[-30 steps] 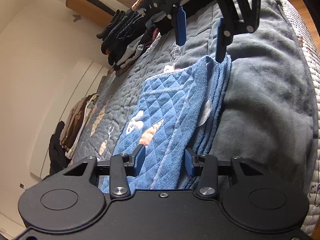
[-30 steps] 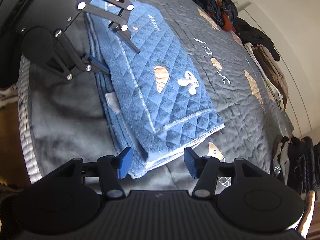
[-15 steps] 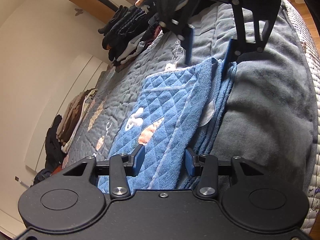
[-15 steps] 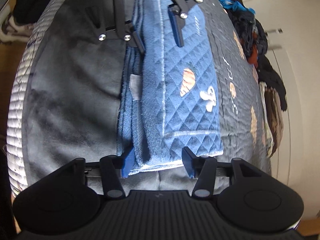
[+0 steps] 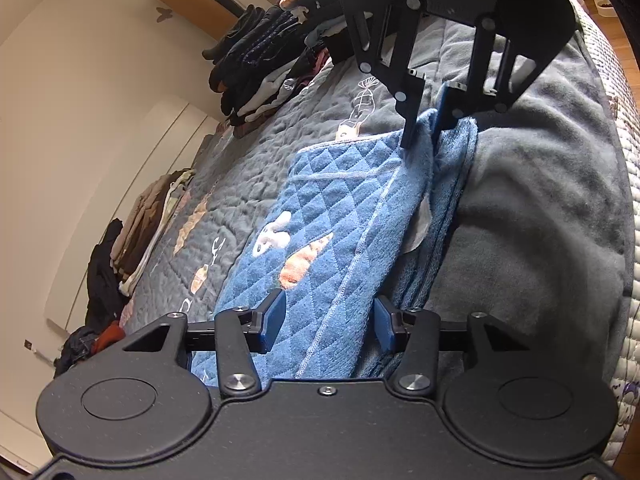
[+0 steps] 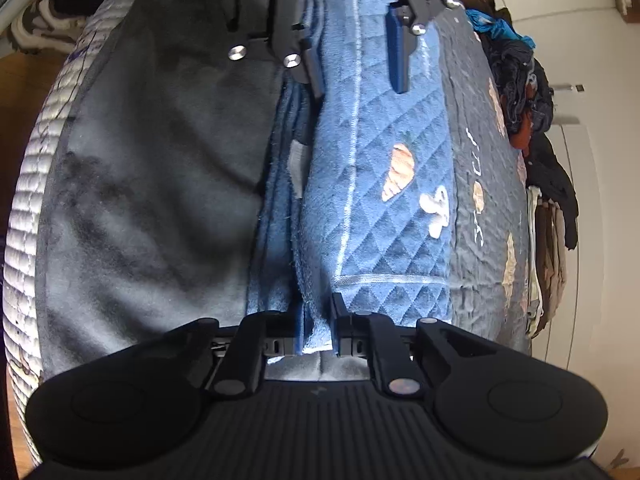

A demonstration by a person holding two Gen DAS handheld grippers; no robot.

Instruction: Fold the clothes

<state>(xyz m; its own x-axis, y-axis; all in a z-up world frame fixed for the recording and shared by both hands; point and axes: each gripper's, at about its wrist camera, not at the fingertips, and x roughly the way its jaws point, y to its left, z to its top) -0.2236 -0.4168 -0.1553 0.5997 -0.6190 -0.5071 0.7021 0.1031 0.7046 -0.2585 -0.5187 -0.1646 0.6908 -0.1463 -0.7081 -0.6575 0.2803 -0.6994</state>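
A folded blue quilted cloth [image 5: 332,216] with carrot and rabbit prints lies on a grey bedspread [image 5: 540,216]. It also shows in the right wrist view [image 6: 384,184]. My left gripper [image 5: 326,322] is open, its fingers straddling the near end of the cloth's raised fold. My right gripper [image 6: 316,326] is shut on the opposite end of that fold, pinching the layered edge. In the left wrist view the right gripper [image 5: 424,128] grips the cloth's far corner. In the right wrist view the left gripper [image 6: 356,64] sits open over the far end.
Piles of dark clothes [image 5: 260,64] and tan clothes [image 5: 148,220] lie along the bed's far side by the wall. More clothes [image 6: 524,96] show in the right wrist view. The bed's quilted edge [image 6: 28,208] and wooden floor lie to the side.
My right gripper has closed on the cloth's folded edge; it was open before. Both grippers have lined up along the fold at opposite ends. The left gripper stays open.
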